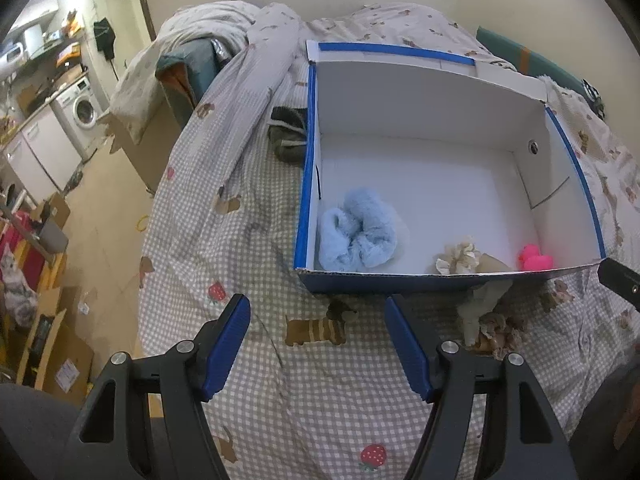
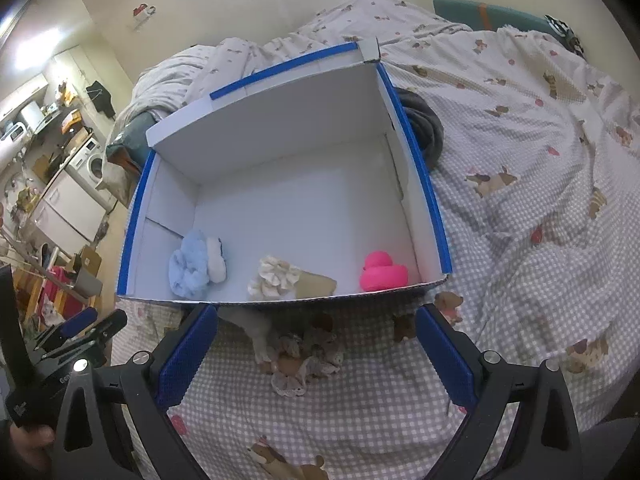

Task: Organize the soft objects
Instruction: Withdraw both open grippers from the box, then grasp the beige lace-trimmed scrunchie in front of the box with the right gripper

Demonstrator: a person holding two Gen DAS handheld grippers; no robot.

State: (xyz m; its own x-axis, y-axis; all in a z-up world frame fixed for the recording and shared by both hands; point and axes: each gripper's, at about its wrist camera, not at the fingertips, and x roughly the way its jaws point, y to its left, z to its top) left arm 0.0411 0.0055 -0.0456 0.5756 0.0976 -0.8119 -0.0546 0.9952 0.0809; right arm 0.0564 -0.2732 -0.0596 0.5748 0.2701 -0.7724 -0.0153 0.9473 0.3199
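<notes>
Left tongs (image 1: 318,344) and right tongs (image 2: 316,354) both stand wide and empty above the bed (image 2: 520,208). A frilly scrunchie (image 2: 298,356) lies between the right pads, just outside the box (image 2: 424,184). Inside: blue scrunchie (image 2: 196,266), cream scrunchie (image 2: 276,278), pink duck (image 2: 382,272).

Open blue-and-white box (image 2: 424,184) sits on the bed, holding three items along its near wall: fluffy light-blue scrunchie (image 2: 196,266) at left, cream ruffled scrunchie (image 2: 276,278) on a tan card at centre, pink rubber duck (image 2: 382,272) at right. Lace-trimmed beige scrunchie (image 2: 298,354) lies on the bedspread just outside the box's near wall, beside a grey soft piece (image 2: 256,332).
</notes>
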